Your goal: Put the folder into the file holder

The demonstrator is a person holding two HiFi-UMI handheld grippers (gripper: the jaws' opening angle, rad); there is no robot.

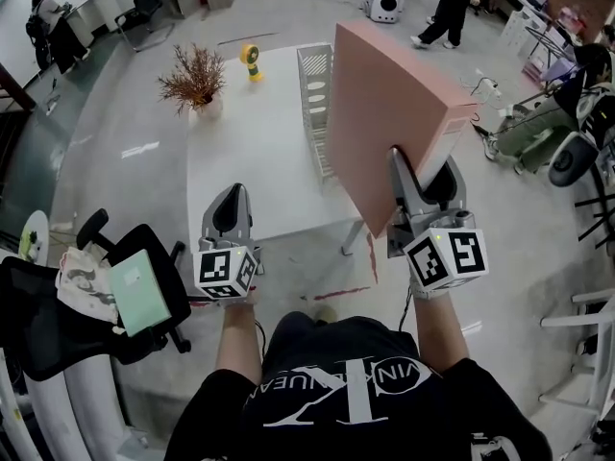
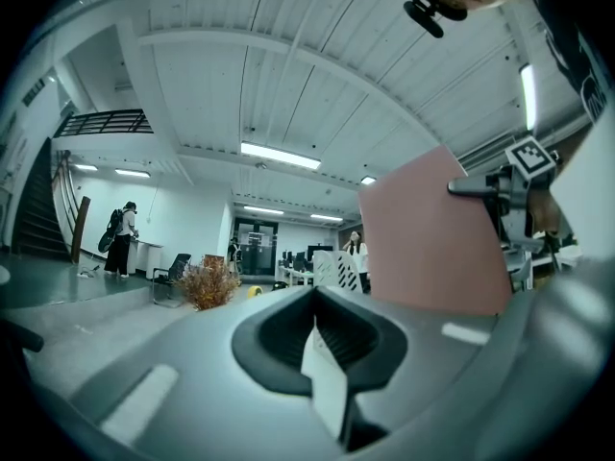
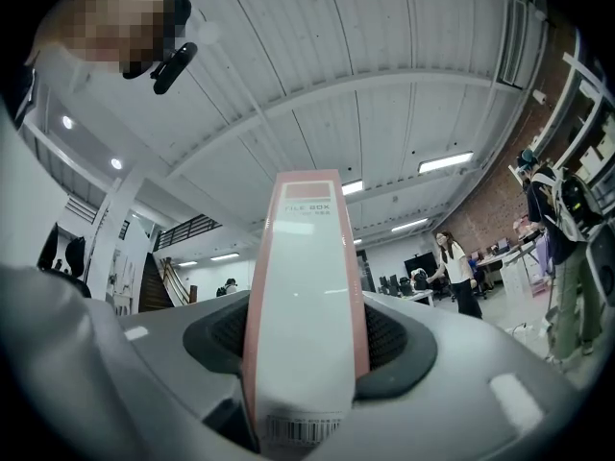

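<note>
Head view: my right gripper, angled up, pinches one pink folder beside one file holder; my level left gripper is pressed together.

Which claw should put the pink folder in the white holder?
Right. The right claw already grips the pink folder near the white file holder; the left claw holds nothing.

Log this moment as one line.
right gripper: shut on folder | left gripper: shut | folder: aloft, not yet in file holder on table
</note>
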